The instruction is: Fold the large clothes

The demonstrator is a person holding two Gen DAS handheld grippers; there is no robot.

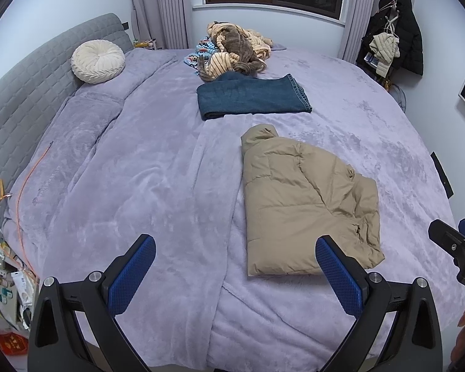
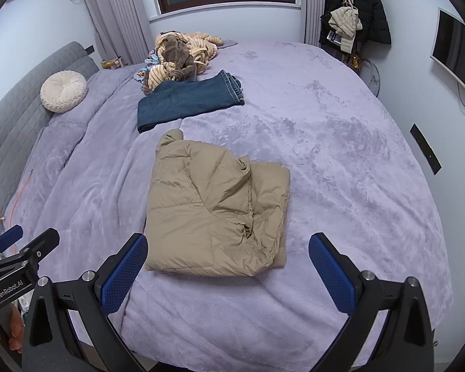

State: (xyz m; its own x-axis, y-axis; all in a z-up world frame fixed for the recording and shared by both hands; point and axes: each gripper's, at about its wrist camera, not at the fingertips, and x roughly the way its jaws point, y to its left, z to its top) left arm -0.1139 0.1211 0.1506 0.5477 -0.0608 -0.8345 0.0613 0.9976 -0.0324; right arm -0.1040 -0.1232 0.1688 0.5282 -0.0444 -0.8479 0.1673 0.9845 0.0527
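Both claws spread, empty. Folded tan jacket (image 2: 217, 214) on bed (image 2: 341, 155). Only right view shows hand (image 2: 6, 338) gripping left claw (image 2: 15, 241).

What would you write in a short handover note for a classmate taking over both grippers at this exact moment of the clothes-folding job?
Left gripper: open, empty, above the near edge of the bed.
Right gripper: open, empty, just in front of the tan puffer jacket.
Done: the jacket lies folded in a compact bundle on the purple blanket; the blue jeans lie folded beyond it.
Left: a tangled pile of striped and brown clothes near the window end looks unfolded. Probably take a piece from there next and spread it on the free blanket to the right.
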